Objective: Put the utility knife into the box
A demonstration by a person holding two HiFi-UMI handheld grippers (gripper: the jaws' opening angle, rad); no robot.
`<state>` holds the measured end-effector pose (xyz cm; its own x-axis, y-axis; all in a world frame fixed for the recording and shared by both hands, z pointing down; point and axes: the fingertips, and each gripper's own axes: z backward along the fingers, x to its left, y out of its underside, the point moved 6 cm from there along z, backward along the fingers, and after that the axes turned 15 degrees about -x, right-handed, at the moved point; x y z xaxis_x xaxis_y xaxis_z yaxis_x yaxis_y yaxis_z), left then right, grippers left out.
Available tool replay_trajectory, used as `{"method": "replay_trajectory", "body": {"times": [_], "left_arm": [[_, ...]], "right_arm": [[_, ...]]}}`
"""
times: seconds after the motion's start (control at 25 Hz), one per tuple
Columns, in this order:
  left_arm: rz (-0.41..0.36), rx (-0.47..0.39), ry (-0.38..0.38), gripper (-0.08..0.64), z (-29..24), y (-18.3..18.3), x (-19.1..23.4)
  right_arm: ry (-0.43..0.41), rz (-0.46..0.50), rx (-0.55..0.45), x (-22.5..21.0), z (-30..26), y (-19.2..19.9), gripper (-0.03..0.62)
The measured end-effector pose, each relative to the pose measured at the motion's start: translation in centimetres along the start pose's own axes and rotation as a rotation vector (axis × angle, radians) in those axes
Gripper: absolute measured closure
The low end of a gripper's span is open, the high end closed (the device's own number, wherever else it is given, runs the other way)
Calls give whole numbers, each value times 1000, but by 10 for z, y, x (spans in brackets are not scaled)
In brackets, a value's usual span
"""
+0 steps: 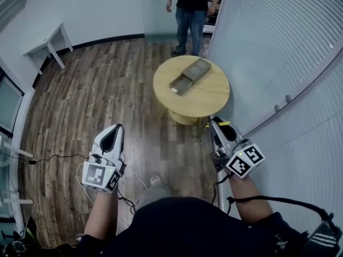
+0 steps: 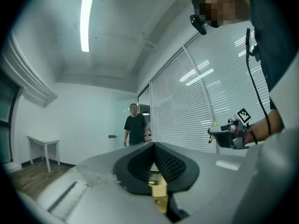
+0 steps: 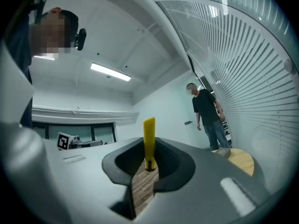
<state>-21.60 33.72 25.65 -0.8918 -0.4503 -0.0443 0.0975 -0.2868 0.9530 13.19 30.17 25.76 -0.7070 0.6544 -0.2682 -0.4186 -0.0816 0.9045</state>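
Note:
A yellow utility knife stands upright between the jaws of my right gripper, which is shut on it. In the head view the right gripper is at the lower right, short of the round wooden table, and the knife shows as a yellow sliver at its tip. The grey box lies on that table with its drawer pulled out toward me. My left gripper hangs over the wooden floor at the lower left, its jaws meeting at the tips with nothing between them.
A person stands just beyond the table, by the door. A small white table is against the far left wall. Glass walls with blinds run along the right. Cables trail over the floor near my feet.

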Motion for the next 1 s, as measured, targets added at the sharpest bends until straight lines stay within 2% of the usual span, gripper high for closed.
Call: {"method": "replay_trajectory", "body": {"times": [0.24, 0.56, 0.72, 1.0], "left_arm": [[5, 14, 71, 558, -46, 11, 48], [26, 11, 136, 558, -77, 30, 115], [74, 9, 171, 558, -92, 46, 127], [65, 13, 201, 558, -133, 61, 140]], "right_arm": [[60, 2, -11, -16, -48, 13, 526], [140, 28, -31, -21, -93, 32, 526], [151, 34, -18, -22, -107, 41, 526], [155, 13, -5, -54, -139, 56, 526]]}}
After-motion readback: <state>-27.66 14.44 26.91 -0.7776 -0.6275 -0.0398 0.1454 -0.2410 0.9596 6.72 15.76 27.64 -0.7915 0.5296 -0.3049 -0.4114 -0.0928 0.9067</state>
